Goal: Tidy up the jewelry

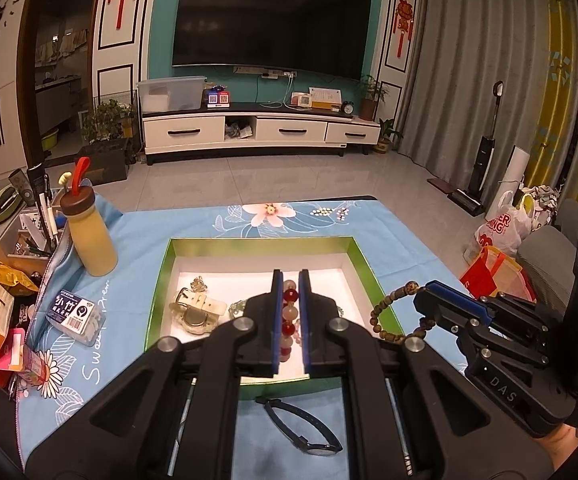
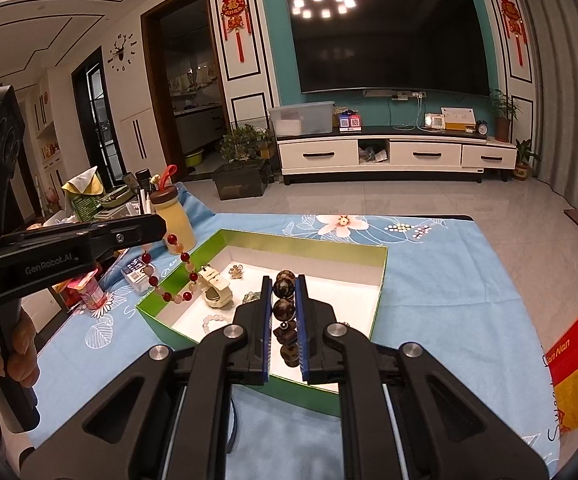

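Observation:
A green box (image 1: 161,276) (image 2: 383,276) with a white floor lies on the blue cloth. My left gripper (image 1: 290,278) (image 2: 164,227) is shut on a red and pale bead bracelet (image 1: 290,314) (image 2: 169,280), which hangs over the box's left edge. My right gripper (image 2: 282,282) (image 1: 423,294) is shut on a brown bead bracelet (image 2: 283,308) (image 1: 389,316), held above the box's right side. Inside the box lie a cream watch (image 1: 195,308) (image 2: 216,286), a small gold trinket (image 1: 199,284) (image 2: 238,271) and a pale bead string (image 2: 213,322). A black watch (image 1: 305,428) rests on the cloth in front of the box.
A yellow bottle (image 1: 89,236) (image 2: 171,216) with a red loop stands at the left, next to a small pack (image 1: 75,314) and cluttered snacks and an organizer (image 1: 17,236). Red and yellow bags (image 1: 497,268) (image 2: 577,368) sit off the table's right edge. A hand (image 2: 13,352) grips the left tool.

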The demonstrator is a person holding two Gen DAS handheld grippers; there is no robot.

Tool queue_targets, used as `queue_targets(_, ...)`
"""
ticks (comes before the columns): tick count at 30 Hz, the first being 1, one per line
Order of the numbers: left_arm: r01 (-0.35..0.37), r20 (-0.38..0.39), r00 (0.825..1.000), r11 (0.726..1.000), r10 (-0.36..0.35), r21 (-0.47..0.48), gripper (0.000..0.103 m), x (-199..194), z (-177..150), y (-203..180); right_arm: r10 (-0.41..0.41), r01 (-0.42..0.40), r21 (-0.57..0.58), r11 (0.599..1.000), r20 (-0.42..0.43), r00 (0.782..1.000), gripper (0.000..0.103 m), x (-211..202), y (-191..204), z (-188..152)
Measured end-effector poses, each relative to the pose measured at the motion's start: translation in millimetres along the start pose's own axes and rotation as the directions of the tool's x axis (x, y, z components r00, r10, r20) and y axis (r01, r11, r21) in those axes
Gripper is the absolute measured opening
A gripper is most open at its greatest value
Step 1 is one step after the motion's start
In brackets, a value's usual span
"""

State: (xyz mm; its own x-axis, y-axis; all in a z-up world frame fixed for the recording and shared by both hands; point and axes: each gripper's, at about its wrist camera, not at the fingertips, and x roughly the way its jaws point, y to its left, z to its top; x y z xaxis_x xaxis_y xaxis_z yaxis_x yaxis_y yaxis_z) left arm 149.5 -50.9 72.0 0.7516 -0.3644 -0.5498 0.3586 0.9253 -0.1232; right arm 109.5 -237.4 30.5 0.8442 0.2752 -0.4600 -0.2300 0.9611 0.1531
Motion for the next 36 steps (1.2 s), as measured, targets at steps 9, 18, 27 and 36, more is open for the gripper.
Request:
queue_targets(9,-0.002,-0.002,1.000,1.000,0.002,-0.003,0.007,11,-2,4,-0.006,0.006,0.013,1.000,-0.007,1.000,0.011,9,-5,0)
queue_targets(18,-0.006,-0.011,1.000,1.000,0.006,0.003,0.007,26,3,2,-0.002,0.003,0.034,0.999,-0.027,1.000,0.011,24,-13,0)
queue_targets(27,-0.008,-0.049,0.999,1.000,0.008,0.008,0.007,53,2,0,-0.004,0.006,0.043,0.999,-0.051,0.999,0.011,41,-17,3)
queue_targets(36,-0.011,-0.085,0.996,1.000,0.011,0.007,0.007,78,1,0,-0.015,0.017,0.036,0.999,-0.068,0.998,0.011,57,-18,9)
